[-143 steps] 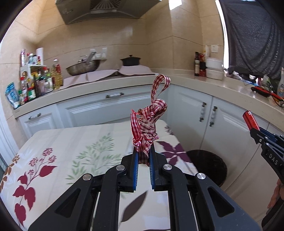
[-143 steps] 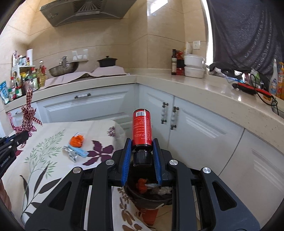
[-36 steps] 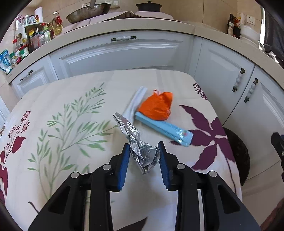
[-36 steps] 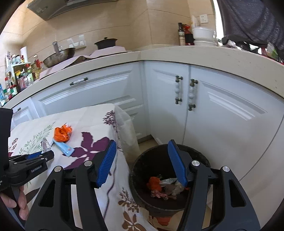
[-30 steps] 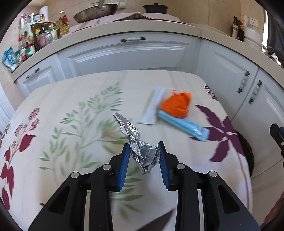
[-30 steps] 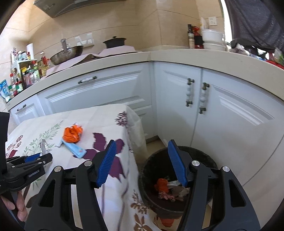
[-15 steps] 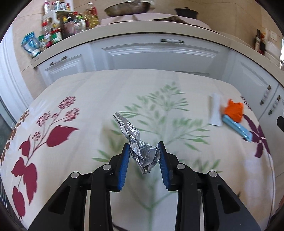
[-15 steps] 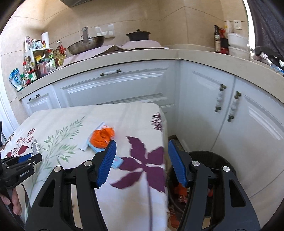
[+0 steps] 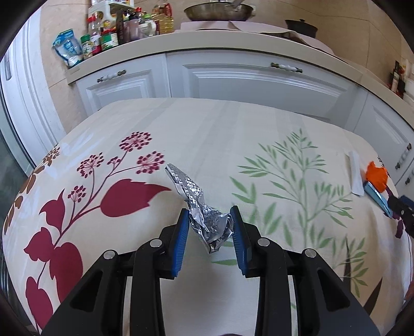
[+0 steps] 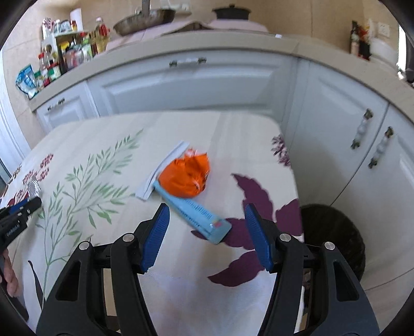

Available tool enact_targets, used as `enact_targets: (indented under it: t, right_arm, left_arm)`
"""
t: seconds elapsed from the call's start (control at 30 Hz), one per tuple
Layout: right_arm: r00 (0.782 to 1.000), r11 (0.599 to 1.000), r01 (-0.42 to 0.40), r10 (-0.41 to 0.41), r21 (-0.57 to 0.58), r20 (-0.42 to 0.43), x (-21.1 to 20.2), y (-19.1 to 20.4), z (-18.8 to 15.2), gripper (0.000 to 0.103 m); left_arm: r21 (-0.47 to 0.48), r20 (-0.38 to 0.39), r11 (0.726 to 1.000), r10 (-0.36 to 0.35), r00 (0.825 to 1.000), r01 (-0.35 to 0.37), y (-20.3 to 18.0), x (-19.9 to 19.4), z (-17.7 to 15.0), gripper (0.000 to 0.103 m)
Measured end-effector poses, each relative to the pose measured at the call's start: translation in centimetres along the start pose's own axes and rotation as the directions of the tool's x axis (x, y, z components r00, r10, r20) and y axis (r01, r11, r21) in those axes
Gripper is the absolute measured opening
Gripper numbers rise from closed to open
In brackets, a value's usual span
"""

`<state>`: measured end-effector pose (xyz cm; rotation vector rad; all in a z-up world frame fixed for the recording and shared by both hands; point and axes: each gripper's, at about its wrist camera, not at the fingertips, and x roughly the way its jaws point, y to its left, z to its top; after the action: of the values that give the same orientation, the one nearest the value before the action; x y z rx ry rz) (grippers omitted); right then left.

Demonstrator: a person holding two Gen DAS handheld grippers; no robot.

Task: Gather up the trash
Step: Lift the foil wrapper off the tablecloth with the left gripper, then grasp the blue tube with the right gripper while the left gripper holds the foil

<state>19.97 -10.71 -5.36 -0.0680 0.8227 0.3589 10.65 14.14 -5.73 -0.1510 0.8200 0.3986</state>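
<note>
Beside the table's right edge, on the floor, stands your dark round trash bin [image 10: 333, 232]; its interior is mostly hidden behind your right gripper's arm, so you cannot tell its contents. Over the table [image 9: 220, 134], draped in a cream cloth printed with red flowers, green fronds and purple leaves, your left gripper [image 9: 209, 230] is clamped on a crumpled foil wrapper [image 9: 204, 217]: silvery, embossed with a small diamond pattern, bunched between the blue ribbed pads [image 9: 182, 240] and tapering to a twisted tail that points up and left. Your right gripper [image 10: 205, 227] hangs with its jaws wide apart and nothing between them, above the near end of a light-blue flat tube [image 10: 196, 212]. That tube lies diagonally on the cloth, its far end tucked under a crinkled orange wrapper [image 10: 185, 175] that is rounded and glossy. A white folded paper strip [image 10: 163, 170] lies just beside both, touching the orange wrapper's left side. On the beige countertop [image 9: 207, 44] behind, you see a metal wok [image 9: 218, 10], a black lidded pot [image 10: 231, 11], and a cluster of jars and bottles [image 9: 116, 28] at the left.
</note>
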Motion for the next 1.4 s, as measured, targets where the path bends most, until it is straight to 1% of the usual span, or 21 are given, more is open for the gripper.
enact_targets:
  t: [0.17,0.23,0.3,0.33,0.4,0.43,0.5,0.6,0.7,0.8,1.0,1.23,1.33,1.37,1.4]
  right_arm:
    - [0.997,1.0,-0.029,0.029,0.002,-0.075,1.5,0.0,0.0,0.059]
    - [0.996,1.0,-0.023,0.022,-0.008,-0.084,1.7,0.2,-0.1,0.057]
    - [0.996,1.0,-0.011,0.008,-0.028,-0.088,1.6,0.5,-0.2,0.045]
    - [0.996,0.999,0.001,-0.005,-0.04,-0.088,1.6,0.7,-0.3,0.041]
    - [0.996,0.999,-0.003,-0.002,-0.052,-0.088,1.4,0.8,-0.4,0.028]
    - [0.996,0.998,-0.005,-0.001,-0.057,-0.089,1.3,0.8,-0.6,0.026]
    - [0.996,0.997,-0.01,0.004,-0.072,-0.091,1.0,1.1,-0.8,0.018]
    - [0.996,0.998,-0.019,0.013,-0.068,-0.084,0.5,1.2,-1.3,0.011]
    - [0.997,0.998,-0.009,0.005,-0.062,-0.073,-0.2,1.2,-1.7,0.006]
    - [0.996,0.998,-0.033,0.029,-0.046,-0.078,-0.8,1.0,-2.1,0.001]
    - [0.997,0.999,-0.031,0.028,-0.034,-0.077,-0.9,1.0,-2.3,0.001]
    - [0.998,0.998,-0.03,0.028,-0.046,-0.049,-1.5,1.5,-1.6,0.0]
    - [0.997,0.999,-0.026,0.023,-0.044,-0.068,-1.3,1.4,-1.6,0.002]
    - [0.998,0.999,-0.018,0.015,-0.04,-0.058,-1.2,1.4,-1.5,0.01]
    - [0.999,0.999,-0.007,0.005,-0.032,-0.051,-1.2,1.3,-1.5,0.031]
  left_arm:
    - [-0.021,-0.011,1.0,0.001,1.0,-0.001,1.1,0.4,0.0,0.033]
    - [-0.029,-0.017,1.0,-0.004,1.0,0.004,1.2,0.6,0.0,0.033]
    - [-0.031,-0.021,0.999,-0.007,1.0,0.007,1.2,0.7,0.0,0.033]
    - [-0.031,-0.022,0.999,-0.008,1.0,0.007,1.2,0.7,0.0,0.033]
    - [-0.032,-0.022,0.999,-0.008,1.0,0.008,1.2,0.7,0.0,0.033]
    - [-0.033,-0.021,0.999,-0.009,1.0,0.008,1.2,0.7,0.0,0.033]
    - [-0.033,-0.018,0.999,-0.007,1.0,0.006,1.2,0.7,0.0,0.033]
    - [-0.03,-0.016,1.0,-0.005,1.0,0.004,1.2,0.7,0.0,0.033]
    - [-0.03,-0.015,1.0,-0.003,1.0,0.002,1.2,0.6,-0.1,0.033]
    - [-0.03,-0.014,1.0,-0.003,1.0,0.002,1.3,0.6,-0.1,0.033]
    - [-0.027,-0.011,1.0,0.001,1.0,-0.001,1.4,0.4,-0.1,0.033]
    - [-0.035,-0.015,0.999,-0.002,1.0,0.001,1.5,0.4,-0.2,0.033]
    - [-0.033,-0.016,0.999,-0.002,1.0,0.002,1.5,0.5,-0.2,0.033]
    - [-0.033,-0.016,0.999,-0.004,1.0,0.003,1.5,0.5,-0.2,0.033]
    - [-0.033,-0.017,0.999,-0.004,1.0,0.003,1.5,0.5,-0.1,0.033]
